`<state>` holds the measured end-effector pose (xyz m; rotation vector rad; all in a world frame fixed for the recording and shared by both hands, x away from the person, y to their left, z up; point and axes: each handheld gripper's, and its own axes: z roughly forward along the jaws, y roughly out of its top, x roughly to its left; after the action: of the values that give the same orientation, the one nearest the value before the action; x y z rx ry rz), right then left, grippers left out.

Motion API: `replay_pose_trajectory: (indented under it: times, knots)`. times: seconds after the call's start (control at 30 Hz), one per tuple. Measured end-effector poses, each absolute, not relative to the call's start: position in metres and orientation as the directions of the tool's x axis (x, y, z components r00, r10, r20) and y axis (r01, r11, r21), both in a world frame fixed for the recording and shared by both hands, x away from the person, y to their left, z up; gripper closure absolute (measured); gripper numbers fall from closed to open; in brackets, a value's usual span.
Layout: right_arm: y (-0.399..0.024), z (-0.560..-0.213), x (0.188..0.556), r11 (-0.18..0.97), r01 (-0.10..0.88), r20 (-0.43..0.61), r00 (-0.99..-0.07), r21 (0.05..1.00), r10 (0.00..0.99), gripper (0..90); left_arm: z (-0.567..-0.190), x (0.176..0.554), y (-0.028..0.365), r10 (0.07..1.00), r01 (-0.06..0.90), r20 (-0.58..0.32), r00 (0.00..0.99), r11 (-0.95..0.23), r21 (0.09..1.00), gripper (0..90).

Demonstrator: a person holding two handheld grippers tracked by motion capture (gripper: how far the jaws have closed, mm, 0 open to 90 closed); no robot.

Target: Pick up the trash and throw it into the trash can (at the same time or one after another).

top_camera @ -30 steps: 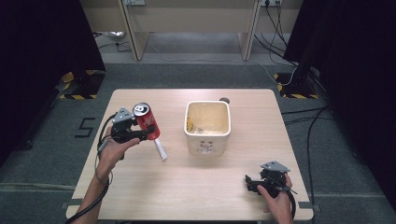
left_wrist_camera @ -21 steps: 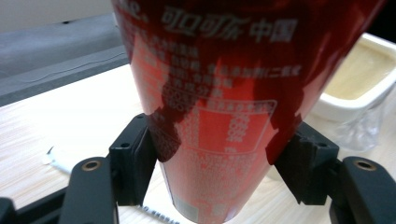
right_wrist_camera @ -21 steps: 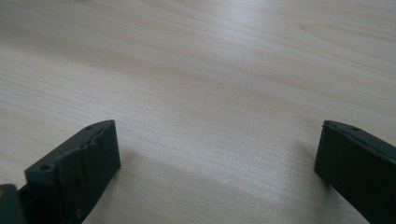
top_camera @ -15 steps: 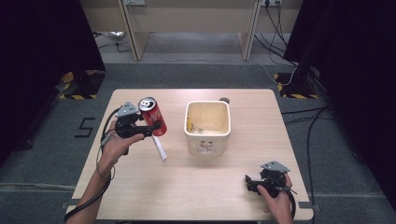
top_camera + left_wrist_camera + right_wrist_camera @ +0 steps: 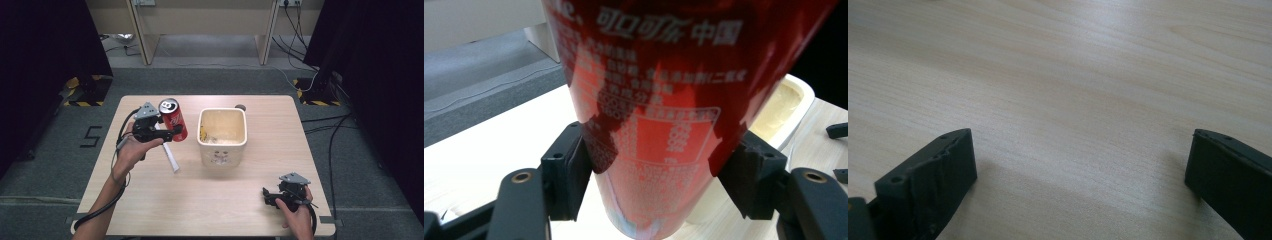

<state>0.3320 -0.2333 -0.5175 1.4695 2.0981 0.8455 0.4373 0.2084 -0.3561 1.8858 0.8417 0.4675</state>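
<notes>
A: Above the table's left half, what is being held?

B: A red cola can (image 5: pixel 173 119) with white Chinese lettering. It is lifted off the wood and tilted, its silver top leaning toward the far side. The left gripper (image 5: pixel 169 133) pinches it across the lower body.

A: Is that grip plain in the left gripper view?

B: Yes. There the can (image 5: pixel 664 100) sits between the two black jaws, each pad pressed against its side, and the can's base hangs clear of the tabletop below.

A: What lies nearest the can?

B: Just to its right stands a cream square tub (image 5: pixel 222 136), open at the top, with some small bits inside that I cannot make out. Its rim also appears behind the can in the left gripper view (image 5: pixel 791 100). Below the can a white strip (image 5: pixel 170 157) lies flat on the light wooden table (image 5: pixel 200 200).

A: And the other hand?

B: The right gripper (image 5: pixel 271 195) rests low at the table's near right corner, well apart from the tub. In the right gripper view its jaws stand spread wide, with bare wood grain (image 5: pixel 1073 90) between them and nothing in their grasp.

A: Anything at the far edge?

B: A small dark round thing (image 5: pixel 240 107) sits behind the tub; I cannot tell what it is.
</notes>
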Motion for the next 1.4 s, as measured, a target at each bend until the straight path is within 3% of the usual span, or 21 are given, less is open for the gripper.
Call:
replay_pose_trajectory:
  times: [1.4]
  knots:
    - [-0.233,-0.518,0.332,0.253,0.669,-0.010,-0.344,0.699,0.939,0.3,-0.329,0.459,0.155,0.679,0.323,-0.043,0.733,-0.291,0.900,34.2]
